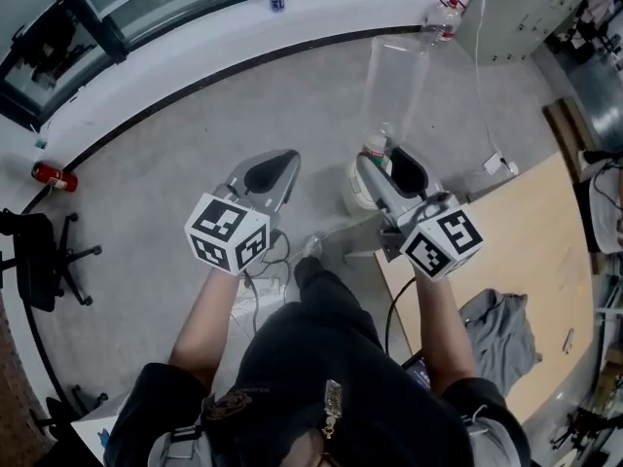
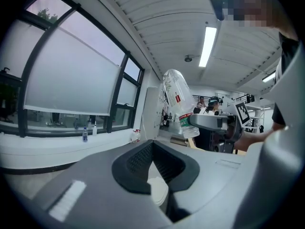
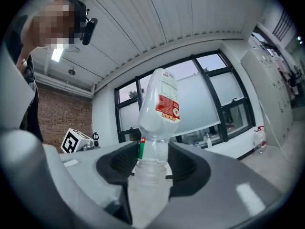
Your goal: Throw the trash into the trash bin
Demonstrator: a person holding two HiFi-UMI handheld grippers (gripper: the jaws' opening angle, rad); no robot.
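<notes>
Smooth grey floor [image 1: 165, 154] meets a curved white window ledge [image 1: 204, 22] at 11 o'clock, while the right gripper [image 3: 152, 163] jaws clamp a clear plastic bottle [image 3: 158, 104] and the left gripper [image 2: 153, 165] jaws are closed on nothing.

Black clothing [image 1: 311, 377]; grey grippers [image 1: 290, 156] [image 1: 382, 156] bearing black-and-white marker cubes [image 1: 227, 233] [image 1: 443, 241]

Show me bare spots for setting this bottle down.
Bare: the grey floor between the office chair and the left tool; the wooden table past the grey cloth. Crowded: around the white bucket and cables by the feet, near the right tool holding the bottle.
</notes>
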